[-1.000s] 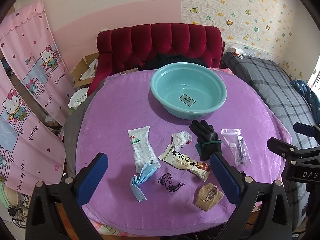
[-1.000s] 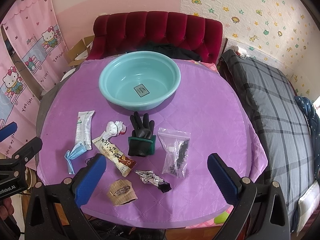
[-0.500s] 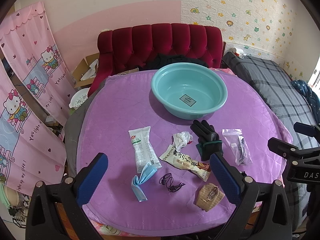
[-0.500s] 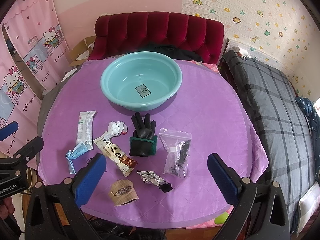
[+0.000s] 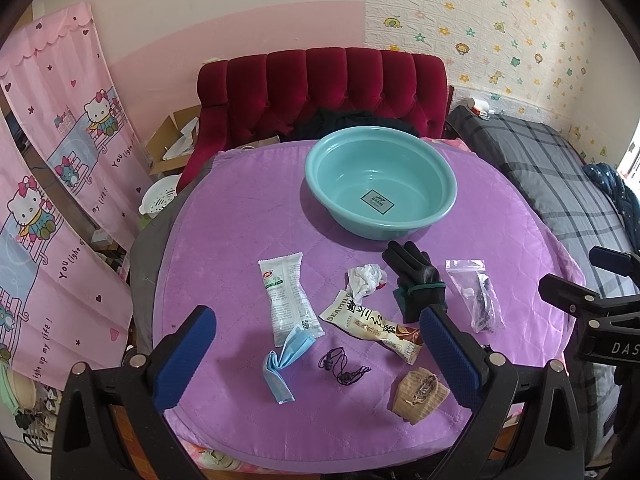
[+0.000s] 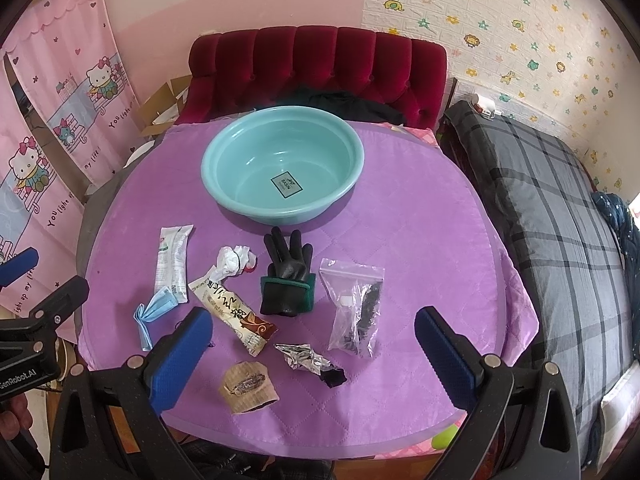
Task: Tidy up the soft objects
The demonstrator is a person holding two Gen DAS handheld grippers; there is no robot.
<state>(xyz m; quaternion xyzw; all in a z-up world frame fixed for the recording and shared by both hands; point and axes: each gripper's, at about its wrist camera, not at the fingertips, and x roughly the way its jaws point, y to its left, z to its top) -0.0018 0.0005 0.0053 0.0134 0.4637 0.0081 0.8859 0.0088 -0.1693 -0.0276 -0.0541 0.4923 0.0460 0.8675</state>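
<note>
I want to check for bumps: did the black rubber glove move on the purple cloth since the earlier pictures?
No. The black rubber glove keeps its place just before the teal plastic basin, fingers pointing toward it.

Very little differs from a second ago. In both wrist views the whole scene sits a touch further right and lower in frame, which points to a slight shift of the two cameras: the basin (image 6: 283,166) by the table's (image 5: 240,216) far edge shows this most clearly. Nothing on the table changes place relative to the other things. Both sets of jaws keep the same wide spread.
</note>
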